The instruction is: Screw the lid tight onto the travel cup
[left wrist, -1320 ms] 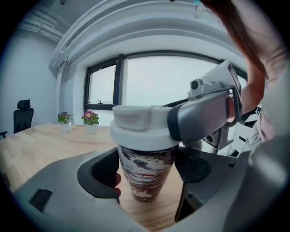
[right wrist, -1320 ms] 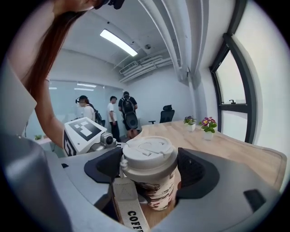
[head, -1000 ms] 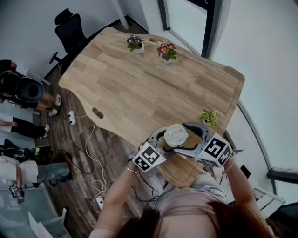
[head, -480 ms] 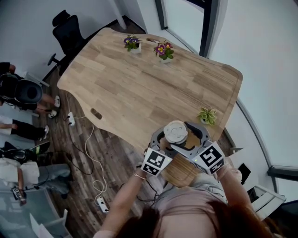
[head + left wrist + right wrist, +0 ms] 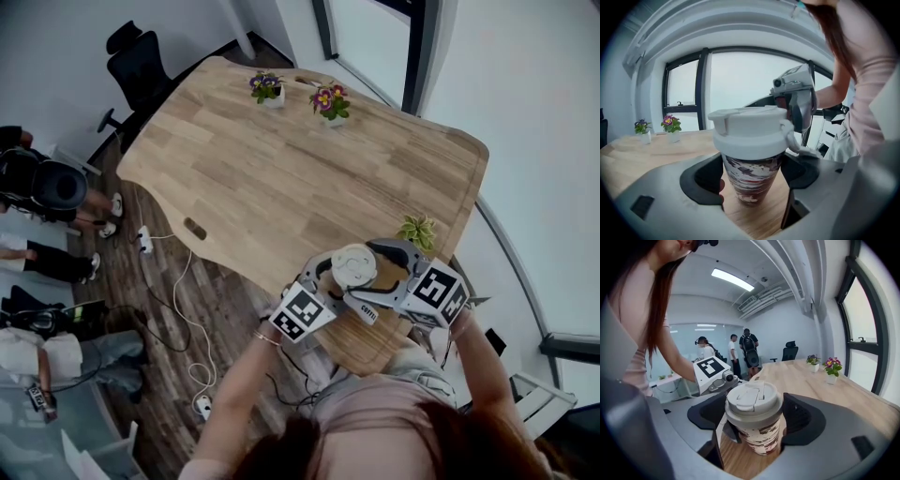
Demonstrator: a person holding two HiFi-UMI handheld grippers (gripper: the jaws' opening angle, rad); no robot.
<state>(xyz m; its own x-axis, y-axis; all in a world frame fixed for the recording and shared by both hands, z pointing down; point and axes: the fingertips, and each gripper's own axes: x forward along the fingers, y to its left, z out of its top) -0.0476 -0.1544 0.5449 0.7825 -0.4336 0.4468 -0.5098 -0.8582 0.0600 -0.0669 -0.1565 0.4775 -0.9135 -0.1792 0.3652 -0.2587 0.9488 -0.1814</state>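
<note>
The wooden bench (image 5: 281, 169) fills the head view, with an office chair (image 5: 141, 66) at its far left corner. Two flower pots (image 5: 266, 87) stand along the far edge and a small green plant (image 5: 419, 232) sits at the right edge.

At the near edge the two tools meet from opposite sides. The left tool (image 5: 752, 197) comes in from the near left and the right tool (image 5: 754, 430) from the near right. The cup (image 5: 751, 171) stands upright on the bench between them, its long axis vertical, so both sets of jaws lie level across it.

The left tool looks clenched on the patterned body, well below the lid (image 5: 354, 267). The right tool sits higher, its jaws closed in at the rim where lid meets cup. By my reading the left one steadies the cup while the right one turns the lid. The twist would then run about the upright axis, and the right tool is the one placed for it.

The head view shows only the round top of the lid and hides the body. The left gripper view shows the body, plus a white strap (image 5: 799, 145) trailing off the lid to the right. The right gripper view shows the flip cap (image 5: 747, 397) on top and people (image 5: 749, 345) standing far off.
</note>
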